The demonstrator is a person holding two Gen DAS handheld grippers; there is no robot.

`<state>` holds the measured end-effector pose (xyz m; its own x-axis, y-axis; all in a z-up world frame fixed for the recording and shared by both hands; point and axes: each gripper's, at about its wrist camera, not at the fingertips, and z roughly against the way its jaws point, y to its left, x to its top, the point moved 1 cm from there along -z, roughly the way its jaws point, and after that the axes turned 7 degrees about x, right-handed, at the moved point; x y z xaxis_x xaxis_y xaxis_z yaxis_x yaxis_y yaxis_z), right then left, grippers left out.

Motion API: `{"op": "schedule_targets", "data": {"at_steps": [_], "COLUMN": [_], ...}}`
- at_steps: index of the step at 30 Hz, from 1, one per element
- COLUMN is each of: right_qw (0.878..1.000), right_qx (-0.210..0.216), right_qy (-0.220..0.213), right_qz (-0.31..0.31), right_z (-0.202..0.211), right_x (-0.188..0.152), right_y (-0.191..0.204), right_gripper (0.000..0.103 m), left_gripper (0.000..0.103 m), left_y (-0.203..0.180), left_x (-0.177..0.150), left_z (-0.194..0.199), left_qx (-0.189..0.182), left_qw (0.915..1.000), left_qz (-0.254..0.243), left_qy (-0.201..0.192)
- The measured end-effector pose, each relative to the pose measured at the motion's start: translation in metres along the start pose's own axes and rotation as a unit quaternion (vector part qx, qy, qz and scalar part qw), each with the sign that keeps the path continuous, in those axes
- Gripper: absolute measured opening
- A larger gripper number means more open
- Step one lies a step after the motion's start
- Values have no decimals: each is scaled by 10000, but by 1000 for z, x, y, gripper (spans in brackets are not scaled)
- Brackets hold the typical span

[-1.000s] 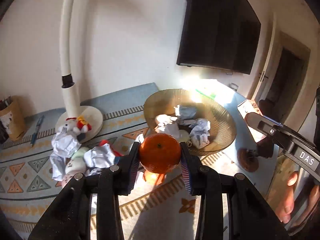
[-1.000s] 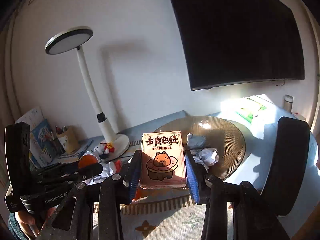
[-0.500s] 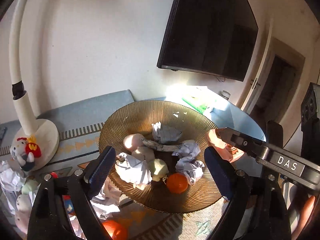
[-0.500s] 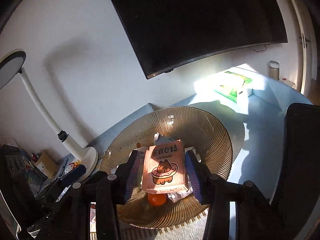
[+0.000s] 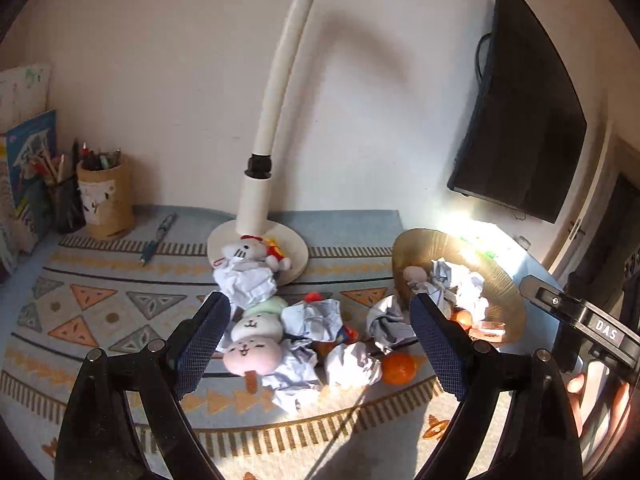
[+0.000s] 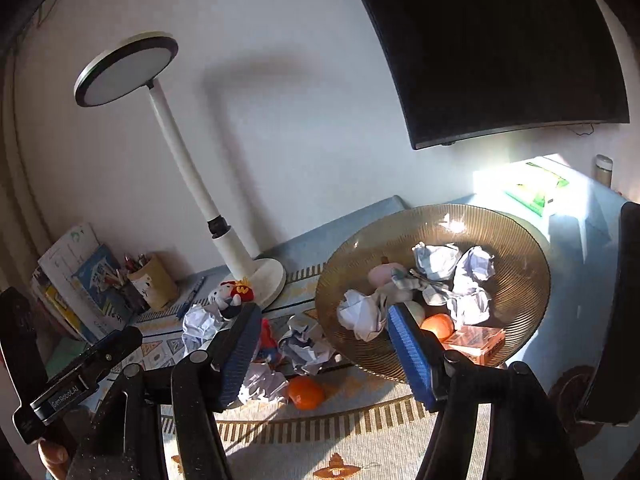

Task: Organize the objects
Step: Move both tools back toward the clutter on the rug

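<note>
Inside ribbed amber bowl (image 6: 520, 280), crumpled paper (image 6: 474, 264)

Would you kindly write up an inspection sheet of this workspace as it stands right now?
Surface: patterned mat over a blue tabletop.
Job's things: ribbed bowl holds crumpled papers, an orange and a card box; another orange, paper balls and plush toys lie on the mat.
Clutter: pen cup, books, loose pen.
Grippers: left tool and right tool both open, holding nothing.
Cables: one wire behind the wall screen.
Surroundings: desk lamp, white wall, doorway at right.
</note>
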<state>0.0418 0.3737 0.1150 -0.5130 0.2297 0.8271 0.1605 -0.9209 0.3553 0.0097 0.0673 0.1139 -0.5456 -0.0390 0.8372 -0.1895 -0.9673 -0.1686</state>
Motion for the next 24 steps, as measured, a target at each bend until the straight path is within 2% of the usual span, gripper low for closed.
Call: {"op": "schedule_targets", "data": {"at_steps": [3, 5, 6, 8, 11, 14, 16, 18, 24], "right_qw": [9986, 9977, 9969, 9954, 9939, 9947, 9950, 9945, 9934], "right_qx": [405, 412, 395, 425, 414, 371, 194, 70, 113], "right_qy": [-26, 187, 360, 647, 852, 721, 764, 808, 894], "right_qz": [338, 506, 571, 562, 558, 629, 611, 667, 714], "right_z": [-12, -31, -43, -63, -78, -75, -78, -80, -83], "right_x": [-34, -58, -69, -87, -101, -100, -103, -103, -103], "right_y": [32, 44, 48, 49, 46, 45, 45, 47, 48], "right_gripper": [64, 64, 64, 64, 64, 67, 81, 82, 82], "left_gripper": [91, 91, 91, 91, 91, 97, 97, 97, 97], "left_y": [39, 57, 64, 75, 79, 76, 76, 78, 82], "left_x": [-26, -50, -60, -74, -75, -77, -78, -79, -80], "left_z": [0, -5, -11, -20, -18, -17, -19, -18, -16], "left_qx": [702, 1257, 1313, 1216, 1036, 970, 918, 908, 930], "left_qw": [9975, 9919, 9909, 9913, 9937, 9941, 9942, 9941, 9939], "left_qz": [42, -97, -167, -106, -36, -61, -9, 71, 181], "left_qy": [49, 143, 259, 500, 418, 474, 555, 595, 564]}}
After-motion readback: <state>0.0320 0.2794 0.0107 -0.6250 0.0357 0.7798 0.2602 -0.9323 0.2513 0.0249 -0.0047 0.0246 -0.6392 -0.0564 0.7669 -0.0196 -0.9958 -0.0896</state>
